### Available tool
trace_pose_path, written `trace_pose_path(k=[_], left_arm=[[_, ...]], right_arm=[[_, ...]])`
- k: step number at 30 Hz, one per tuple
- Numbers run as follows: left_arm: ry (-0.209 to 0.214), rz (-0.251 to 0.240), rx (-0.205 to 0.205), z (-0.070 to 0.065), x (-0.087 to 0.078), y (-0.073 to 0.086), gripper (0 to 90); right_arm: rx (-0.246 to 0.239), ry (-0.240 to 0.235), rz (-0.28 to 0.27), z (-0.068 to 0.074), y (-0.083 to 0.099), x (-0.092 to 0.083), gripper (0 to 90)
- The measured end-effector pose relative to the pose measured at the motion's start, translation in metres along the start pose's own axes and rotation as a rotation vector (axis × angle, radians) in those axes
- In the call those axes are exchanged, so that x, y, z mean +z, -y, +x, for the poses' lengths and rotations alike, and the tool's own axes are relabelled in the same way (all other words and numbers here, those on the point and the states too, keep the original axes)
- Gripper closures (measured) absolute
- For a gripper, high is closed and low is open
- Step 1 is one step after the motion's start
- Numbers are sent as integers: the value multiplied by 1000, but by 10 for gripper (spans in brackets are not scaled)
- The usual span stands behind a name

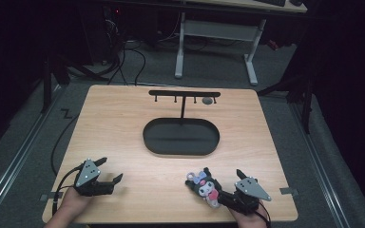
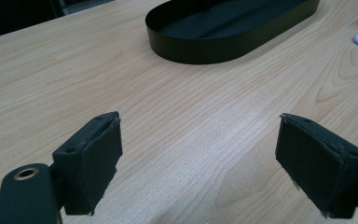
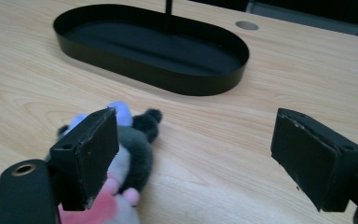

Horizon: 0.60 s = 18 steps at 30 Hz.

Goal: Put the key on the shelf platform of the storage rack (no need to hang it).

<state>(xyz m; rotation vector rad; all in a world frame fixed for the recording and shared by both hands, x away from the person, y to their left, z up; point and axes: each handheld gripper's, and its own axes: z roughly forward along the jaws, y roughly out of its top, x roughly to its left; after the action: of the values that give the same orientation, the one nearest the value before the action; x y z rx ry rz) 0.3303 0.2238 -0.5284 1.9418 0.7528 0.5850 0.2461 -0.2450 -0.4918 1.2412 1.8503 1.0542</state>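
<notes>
**Bench stock, plush keychain not yet picked up**

Item 1, right gripper (image 1: 224, 183): jaws spread wide, holding nothing. I read it as lined up for a first grasp.

Item 2, plush toy (image 3: 130, 140): dark, with a pink and lilac front and a white ring at its top. It lies flat on the bench (image 1: 123, 128), against the inner face of my right gripper's left-hand jaw in the right gripper view, not centred between the jaws. I judge the pick still to be made.

Item 3, left gripper (image 1: 110, 172): jaws wide, empty, bare wood between and ahead of them.

Item 4, oval black tray (image 1: 152, 142): ahead of both grippers, empty, low wall.

Item 5, hook stand (image 1: 184, 93): rises from the tray's far side, cross-bar with small pegs, nothing hung. Hanging or placing is all still to do, in my judgement.

Room: open wood from either gripper to the tray; the near bench edge lies just behind both grippers, so I have little room to back off.
</notes>
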Motion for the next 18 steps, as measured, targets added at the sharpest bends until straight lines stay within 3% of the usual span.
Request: trace_pose_path(k=[7,10,14,15,16,18], left_arm=[[-1,1,1,0,0,0,155],[-1,4,5,0,0,0,155],[0,4,8,-1,0,0,155],[0,4,8,-1,0,0,155],[0,4,8,-1,0,0,155],[2,3,10,-1,0,0,155]], right_arm=[[-22,-83,30,16,-6,1,153],[-15,-92,47,20,-8,1,152],[33,-106,145,23,-8,0,153],[33,-106,145,23,-8,0,153],[46,-114,196,24,-8,0,153],[45,-120,226,25,-9,0,153]])
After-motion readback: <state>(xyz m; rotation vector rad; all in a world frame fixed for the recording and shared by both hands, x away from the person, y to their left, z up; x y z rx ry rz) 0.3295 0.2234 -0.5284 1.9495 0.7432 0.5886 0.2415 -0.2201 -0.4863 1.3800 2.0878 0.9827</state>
